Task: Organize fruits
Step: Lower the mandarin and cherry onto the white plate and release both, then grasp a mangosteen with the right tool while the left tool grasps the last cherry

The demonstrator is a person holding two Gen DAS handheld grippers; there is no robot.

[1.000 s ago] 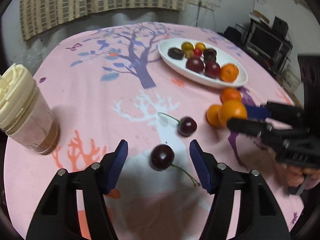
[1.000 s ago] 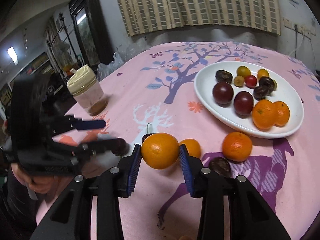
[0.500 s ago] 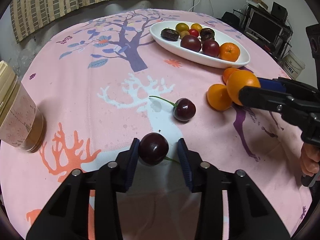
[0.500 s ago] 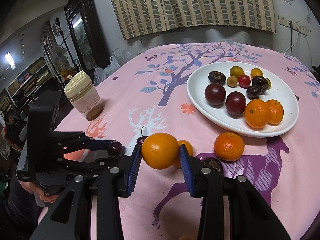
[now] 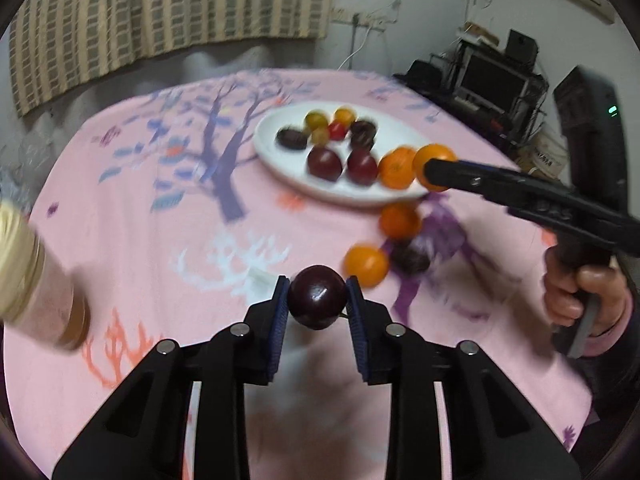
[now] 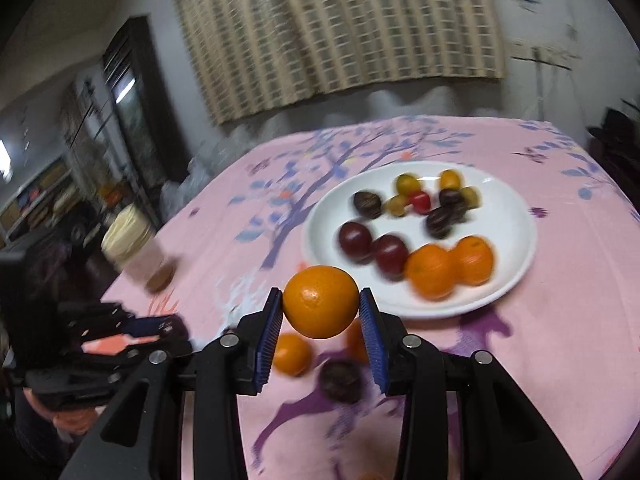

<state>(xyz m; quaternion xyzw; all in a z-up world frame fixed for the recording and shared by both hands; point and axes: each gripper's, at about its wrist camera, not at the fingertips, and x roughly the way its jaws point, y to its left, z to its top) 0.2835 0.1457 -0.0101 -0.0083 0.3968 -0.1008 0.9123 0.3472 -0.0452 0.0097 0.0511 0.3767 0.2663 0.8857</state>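
Note:
My left gripper (image 5: pixel 317 300) is shut on a dark red cherry (image 5: pixel 317 297) and holds it above the pink tablecloth. My right gripper (image 6: pixel 321 312) is shut on an orange (image 6: pixel 321 301) and holds it in the air near the front rim of the white plate (image 6: pixel 516 216). In the left wrist view the right gripper (image 5: pixel 432 168) carries the orange (image 5: pixel 434 159) at the plate's (image 5: pixel 276 152) near right edge. The plate holds two oranges (image 6: pixel 450 266), dark plums (image 6: pixel 354 238) and several small fruits.
Two oranges (image 5: pixel 366 264) (image 5: pixel 400 221) and a dark fruit (image 5: pixel 410 258) lie on the cloth in front of the plate. A jar with a cream lid (image 5: pixel 28 268) stands at the left. Shelves and electronics (image 5: pixel 492 80) sit beyond the table's right edge.
My left gripper has lifted the cherry off the cloth and tilted up toward the plate. My right gripper has carried the orange up and toward the plate.

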